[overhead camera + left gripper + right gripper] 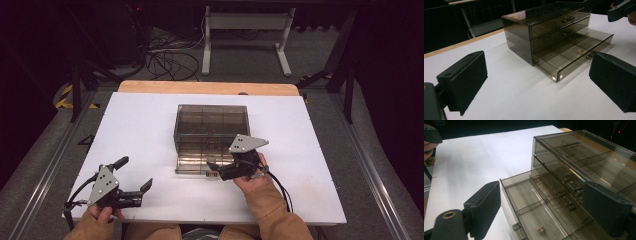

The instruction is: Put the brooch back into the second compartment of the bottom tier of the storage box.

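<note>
A smoky clear drawer box (211,131) with three drawers sits near the middle of the white desk (140,125). Its bottom drawer (574,53) is pulled out toward the person, while the two drawers above it are pushed in, each showing its pair of small round knobs (566,179). Thin dividers split the open drawer into compartments. In one of them, near the drawer's front wall, lies a small gold-coloured object (541,230), possibly an earring or a charm; it is too small to tell.

The right tool (216,169) hovers at the front of the open drawer with its jaws spread wide, holding nothing. In the right gripper view one jaw stands outside the drawer's side wall and the other is in front of the closed drawers.

The left tool (145,189) is near the desk's front left corner, well apart from the box, its jaws also wide apart and empty, pointing toward the box.
</note>
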`<state>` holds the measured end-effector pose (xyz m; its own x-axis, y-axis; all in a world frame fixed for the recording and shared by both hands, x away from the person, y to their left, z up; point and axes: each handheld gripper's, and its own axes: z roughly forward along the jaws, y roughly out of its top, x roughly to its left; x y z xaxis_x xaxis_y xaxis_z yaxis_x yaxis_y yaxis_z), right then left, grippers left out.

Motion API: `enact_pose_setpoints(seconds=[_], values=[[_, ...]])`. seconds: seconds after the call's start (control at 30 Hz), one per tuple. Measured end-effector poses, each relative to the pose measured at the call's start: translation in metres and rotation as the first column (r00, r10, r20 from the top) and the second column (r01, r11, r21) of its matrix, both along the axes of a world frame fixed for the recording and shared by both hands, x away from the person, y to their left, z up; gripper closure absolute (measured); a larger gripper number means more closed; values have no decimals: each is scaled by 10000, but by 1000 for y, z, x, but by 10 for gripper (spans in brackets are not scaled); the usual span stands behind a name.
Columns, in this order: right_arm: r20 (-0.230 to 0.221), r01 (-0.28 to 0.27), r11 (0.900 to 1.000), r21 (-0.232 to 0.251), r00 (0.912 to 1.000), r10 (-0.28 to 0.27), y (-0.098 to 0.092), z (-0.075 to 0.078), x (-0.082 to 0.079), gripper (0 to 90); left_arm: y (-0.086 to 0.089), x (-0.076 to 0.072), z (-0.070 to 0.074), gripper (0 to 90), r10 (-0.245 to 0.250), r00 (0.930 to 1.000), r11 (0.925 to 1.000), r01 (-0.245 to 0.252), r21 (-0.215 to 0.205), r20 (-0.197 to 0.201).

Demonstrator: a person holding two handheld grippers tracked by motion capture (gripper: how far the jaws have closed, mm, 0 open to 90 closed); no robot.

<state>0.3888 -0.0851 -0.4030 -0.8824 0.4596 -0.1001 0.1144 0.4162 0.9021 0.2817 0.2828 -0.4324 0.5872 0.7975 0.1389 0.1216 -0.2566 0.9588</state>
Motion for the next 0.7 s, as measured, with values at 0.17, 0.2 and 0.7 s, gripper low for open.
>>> enact_pose_setpoints(seconds=[0.17,0.2,0.7], values=[[49,-8,10000,0,10000,8,0,1,-1,163,0,0,0,26,30,10000,10000,-29,-16,26],[65,-8,10000,2,10000,8,0,2,-1,163,0,0,0,26,32,10000,10000,-32,-13,23],[369,49,10000,75,9993,-52,-4,9,-6,143,0,0,0,26,47,10000,10000,-46,-30,17]])
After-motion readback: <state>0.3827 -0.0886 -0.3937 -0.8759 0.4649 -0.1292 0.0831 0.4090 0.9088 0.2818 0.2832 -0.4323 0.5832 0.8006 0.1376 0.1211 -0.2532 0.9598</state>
